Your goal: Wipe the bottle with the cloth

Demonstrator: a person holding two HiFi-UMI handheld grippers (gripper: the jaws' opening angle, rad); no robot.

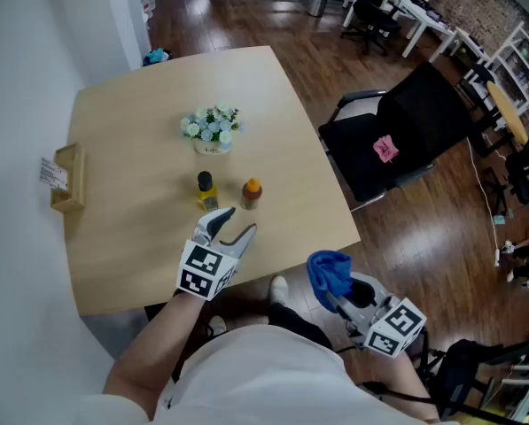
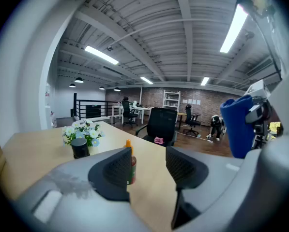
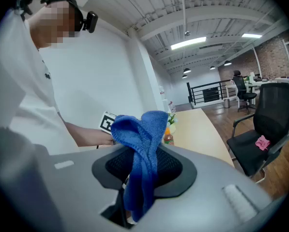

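A small bottle with an orange cap (image 1: 251,192) and dark contents stands upright mid-table; beside it on the left stands a yellow bottle with a black cap (image 1: 206,190). My left gripper (image 1: 231,227) hovers just short of them, jaws open and empty; in the left gripper view the orange-capped bottle (image 2: 130,164) shows past the left jaw. My right gripper (image 1: 333,292) is off the table's near right corner, shut on a bunched blue cloth (image 1: 329,274). The cloth (image 3: 142,151) hangs pinched between the pads.
A pot of white and blue flowers (image 1: 211,130) stands behind the bottles. A wooden card holder (image 1: 66,179) sits at the table's left edge (image 1: 69,264). A black office chair (image 1: 406,135) with a pink item is right of the table.
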